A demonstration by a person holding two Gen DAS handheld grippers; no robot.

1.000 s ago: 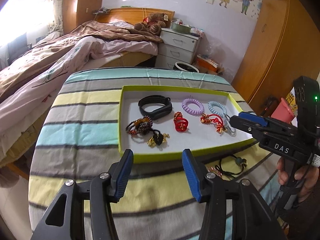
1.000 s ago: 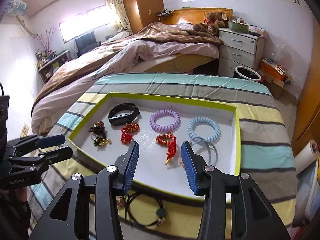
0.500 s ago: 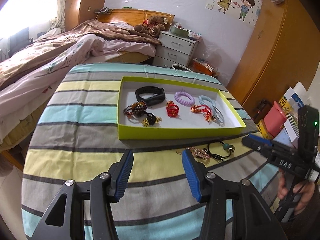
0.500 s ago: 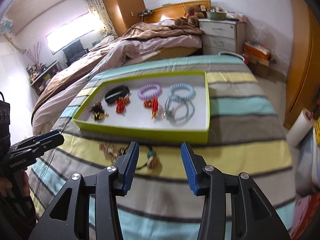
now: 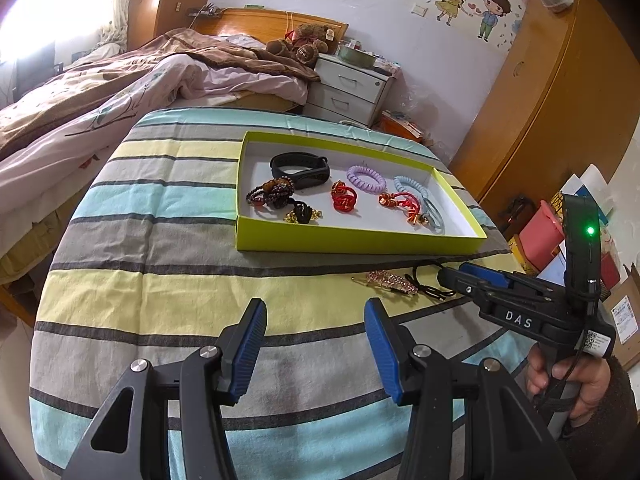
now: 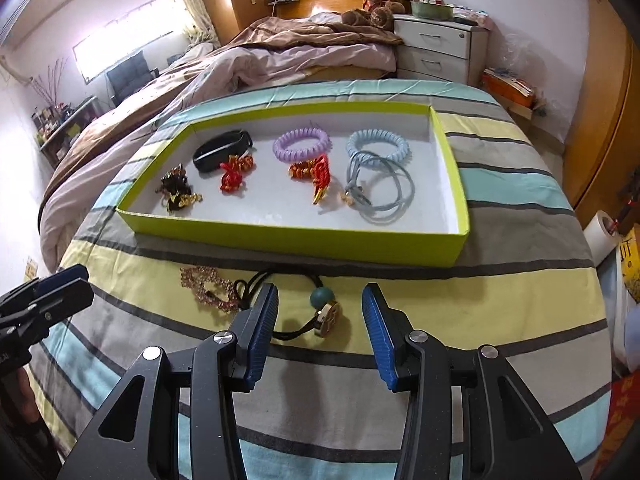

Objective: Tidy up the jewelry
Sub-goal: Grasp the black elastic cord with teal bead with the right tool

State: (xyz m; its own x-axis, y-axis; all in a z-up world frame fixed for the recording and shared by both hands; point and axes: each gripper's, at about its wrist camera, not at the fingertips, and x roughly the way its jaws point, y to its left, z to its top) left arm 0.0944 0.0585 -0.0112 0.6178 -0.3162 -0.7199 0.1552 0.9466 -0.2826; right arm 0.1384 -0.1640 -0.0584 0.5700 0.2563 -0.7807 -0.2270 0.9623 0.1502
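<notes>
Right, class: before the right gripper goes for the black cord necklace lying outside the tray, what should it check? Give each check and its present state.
1. Right gripper open and empty: ok.
2. Black cord necklace outside the green tray, on the striped cloth: ok.
3. Pendant in line between the fingers: ok.
4. Pink bead piece apart from the cord: cannot tell, they look tangled.
5. Left gripper open, clear of the necklace: ok.
6. Bare tray floor for it: ok.

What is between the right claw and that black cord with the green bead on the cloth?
Nothing visible. The right claw hangs open just above the black cord necklace, whose green bead shows between its fingers. The pink beaded piece lies beside it, off to the side, not in the way.
</notes>
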